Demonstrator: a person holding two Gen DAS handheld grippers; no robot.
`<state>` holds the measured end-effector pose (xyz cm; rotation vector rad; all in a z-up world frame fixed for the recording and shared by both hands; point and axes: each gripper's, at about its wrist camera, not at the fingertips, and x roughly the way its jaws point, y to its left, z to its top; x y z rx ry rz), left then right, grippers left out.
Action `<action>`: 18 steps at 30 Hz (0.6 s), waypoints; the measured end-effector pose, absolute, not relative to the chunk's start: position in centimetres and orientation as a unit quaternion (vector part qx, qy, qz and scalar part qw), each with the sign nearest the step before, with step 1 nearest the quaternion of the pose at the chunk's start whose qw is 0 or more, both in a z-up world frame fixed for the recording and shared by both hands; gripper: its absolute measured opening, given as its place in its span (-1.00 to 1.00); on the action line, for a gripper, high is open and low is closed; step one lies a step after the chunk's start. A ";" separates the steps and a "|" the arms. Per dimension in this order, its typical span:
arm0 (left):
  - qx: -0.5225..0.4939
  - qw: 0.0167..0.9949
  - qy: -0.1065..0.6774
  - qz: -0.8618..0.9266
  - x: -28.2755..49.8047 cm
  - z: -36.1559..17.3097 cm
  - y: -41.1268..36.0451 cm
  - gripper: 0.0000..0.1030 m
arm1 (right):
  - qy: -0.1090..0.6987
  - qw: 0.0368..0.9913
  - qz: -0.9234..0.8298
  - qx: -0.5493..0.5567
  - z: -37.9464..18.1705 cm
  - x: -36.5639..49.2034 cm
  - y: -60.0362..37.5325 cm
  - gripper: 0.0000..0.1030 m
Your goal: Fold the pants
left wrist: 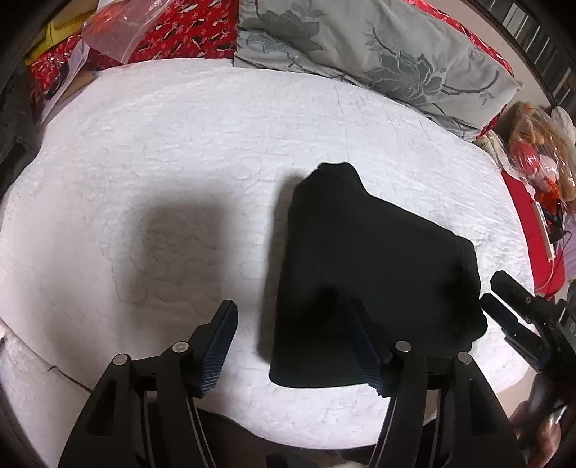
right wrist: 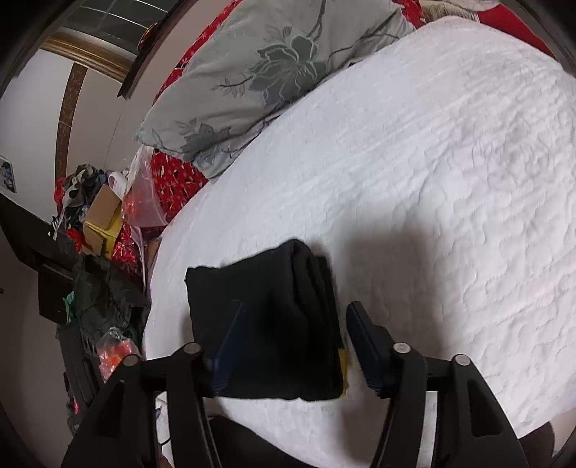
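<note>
The black pants (left wrist: 374,273) lie folded into a compact bundle on the white quilted bed (left wrist: 180,151). My left gripper (left wrist: 291,316) is open, hovering just left of and above the bundle's near edge, holding nothing. My right gripper shows at the right edge of the left wrist view (left wrist: 504,302). In the right wrist view the pants (right wrist: 266,316) lie as a stacked bundle near the bed's edge, and my right gripper (right wrist: 295,316) is open above them, its fingers straddling the bundle without gripping it.
A grey floral pillow (left wrist: 378,50) and a red patterned cover (left wrist: 187,32) lie at the head of the bed. Bags and a soft toy (left wrist: 540,154) sit at the right. Boxes, clothes and bags (right wrist: 100,230) crowd the floor beside the bed.
</note>
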<state>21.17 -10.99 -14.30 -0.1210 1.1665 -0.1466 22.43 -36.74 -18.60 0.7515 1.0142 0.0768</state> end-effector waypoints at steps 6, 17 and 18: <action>-0.072 0.832 0.548 -0.054 24.1 -13.1 -9.0 0.47 | 0.492 0.803 0.029 0.334 -19.2 24.1 -36.5 0.30; -0.056 0.813 0.577 -0.055 30.8 -15.3 -10.8 0.60 | 0.514 0.804 0.034 0.297 -21.6 27.9 -34.6 0.17; -0.054 0.812 0.578 -0.053 31.2 -15.5 -11.1 0.45 | 0.512 0.806 0.045 0.292 -21.7 28.1 -34.3 -0.08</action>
